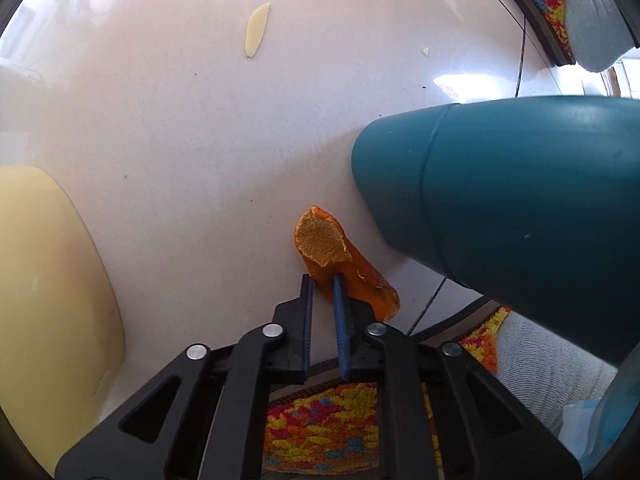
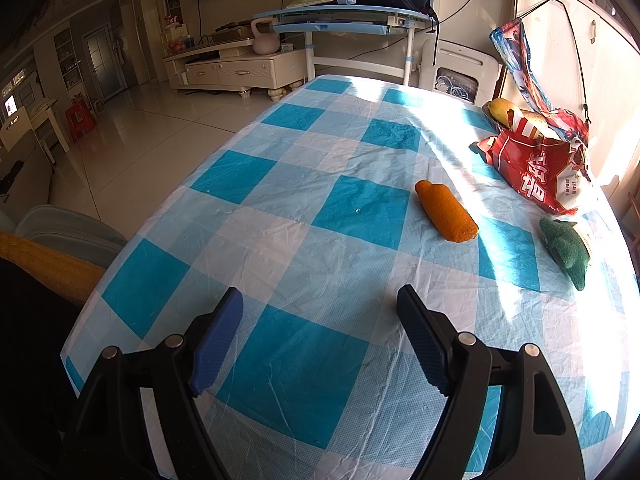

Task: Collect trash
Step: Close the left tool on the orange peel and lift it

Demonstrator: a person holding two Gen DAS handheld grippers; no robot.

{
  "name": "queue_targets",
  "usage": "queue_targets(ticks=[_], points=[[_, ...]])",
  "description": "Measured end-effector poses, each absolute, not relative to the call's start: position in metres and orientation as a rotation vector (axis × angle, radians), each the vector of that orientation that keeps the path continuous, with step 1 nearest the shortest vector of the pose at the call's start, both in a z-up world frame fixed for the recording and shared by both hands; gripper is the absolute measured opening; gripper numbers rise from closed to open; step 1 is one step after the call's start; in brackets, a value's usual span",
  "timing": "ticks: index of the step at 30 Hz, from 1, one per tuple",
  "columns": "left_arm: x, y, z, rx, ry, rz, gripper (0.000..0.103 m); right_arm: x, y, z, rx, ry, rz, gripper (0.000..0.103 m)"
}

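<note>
In the left wrist view I look down on a glossy white floor [image 1: 180, 120]. An orange peel [image 1: 324, 240] lies there, its pithy inside turned up. My left gripper [image 1: 322, 282] has its jaws nearly together, pinching the peel's near edge. A teal plastic bin [image 1: 500, 192] leans in from the right, close beside the peel. Farther off lie a pale peel strip [image 1: 256, 30] and a tiny pale scrap [image 1: 425, 51]. In the right wrist view my right gripper [image 2: 320, 293] hovers open and empty over a blue-and-white checked tablecloth [image 2: 280, 220].
A pale yellow rounded object [image 1: 48, 288] fills the left of the floor view. A multicoloured rug [image 1: 320, 428] and a person's grey-socked feet [image 1: 544, 360] lie near the bin. On the table: an orange roll [image 2: 446, 212], a green plush item [image 2: 566, 246], a red snack bag [image 2: 540, 168], fruit [image 2: 500, 110].
</note>
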State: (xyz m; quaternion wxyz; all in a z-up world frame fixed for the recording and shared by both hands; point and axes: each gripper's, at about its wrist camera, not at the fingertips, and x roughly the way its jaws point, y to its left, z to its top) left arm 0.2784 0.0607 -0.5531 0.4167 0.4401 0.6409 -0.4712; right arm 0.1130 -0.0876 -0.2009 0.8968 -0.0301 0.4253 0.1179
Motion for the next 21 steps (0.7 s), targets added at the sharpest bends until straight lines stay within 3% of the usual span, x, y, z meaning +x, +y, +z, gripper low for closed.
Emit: queue_targets(ticks=[13, 21], points=[[0.290, 0.020, -0.548, 1.140, 1.735, -1.009, 0.005, 0.113, -0.088, -0.201, -0.062, 0.881, 0.244, 0.076], [0.314, 0.015, -0.513, 1.177, 1.725, -0.937, 0.004, 0.113, -0.087, -0.201, -0.063, 0.881, 0.243, 0.076]])
